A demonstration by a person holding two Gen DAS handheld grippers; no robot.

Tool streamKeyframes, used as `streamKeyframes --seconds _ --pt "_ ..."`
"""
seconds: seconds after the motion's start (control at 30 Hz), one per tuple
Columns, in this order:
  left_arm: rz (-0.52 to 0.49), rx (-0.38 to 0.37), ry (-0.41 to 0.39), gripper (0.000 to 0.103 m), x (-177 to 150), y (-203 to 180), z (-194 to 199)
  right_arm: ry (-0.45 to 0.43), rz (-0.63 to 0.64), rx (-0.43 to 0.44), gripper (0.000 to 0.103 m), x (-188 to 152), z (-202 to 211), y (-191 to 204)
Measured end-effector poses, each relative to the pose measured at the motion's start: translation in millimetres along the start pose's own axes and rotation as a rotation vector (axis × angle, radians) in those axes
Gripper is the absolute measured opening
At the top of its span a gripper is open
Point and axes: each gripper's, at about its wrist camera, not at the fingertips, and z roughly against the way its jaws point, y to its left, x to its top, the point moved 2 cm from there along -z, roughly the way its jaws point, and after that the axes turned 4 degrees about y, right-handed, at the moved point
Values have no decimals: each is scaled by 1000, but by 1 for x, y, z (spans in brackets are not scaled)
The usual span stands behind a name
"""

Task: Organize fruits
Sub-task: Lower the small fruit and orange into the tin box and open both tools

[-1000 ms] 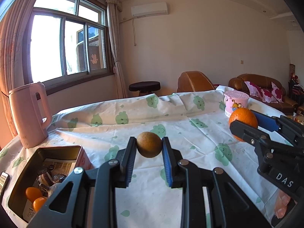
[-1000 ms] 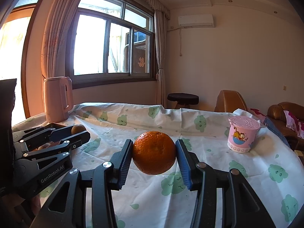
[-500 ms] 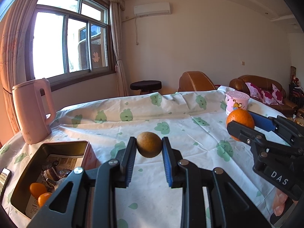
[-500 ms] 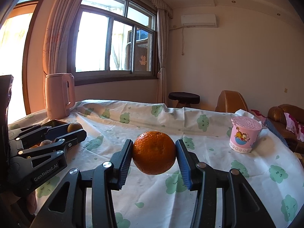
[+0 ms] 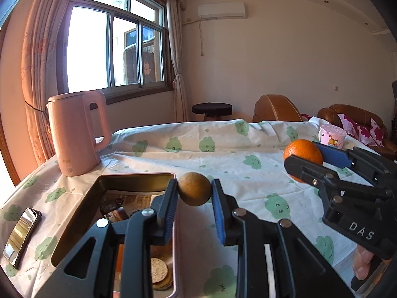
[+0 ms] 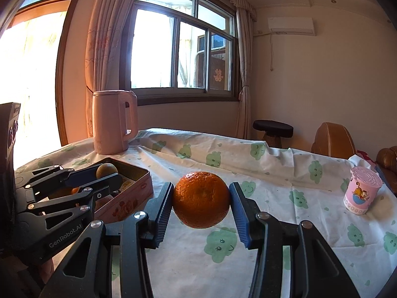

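Observation:
My left gripper is shut on a small brown round fruit and holds it in the air over the right edge of an open pink tin box. The same fruit and tin show in the right wrist view at the left. My right gripper is shut on a large orange and holds it above the tablecloth, to the right of the tin. The orange also shows in the left wrist view. The tin holds papers, biscuits and small orange fruits, partly hidden by my left gripper.
A pink electric kettle stands behind the tin at the far left. A phone lies left of the tin near the table edge. A pink cartoon cup stands at the far right. Sofas and a stool sit beyond the table.
Both grippers have moved left toward the tin with their fruits still held. The brown fruit is now over the tin's right edge; the kettle and tin look closer.

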Motion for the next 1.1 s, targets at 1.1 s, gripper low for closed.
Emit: streamKeyframes --seconds 1.1 --pt "107 164 84 28 -24 106 7 40 134 190 48 34 -48 117"
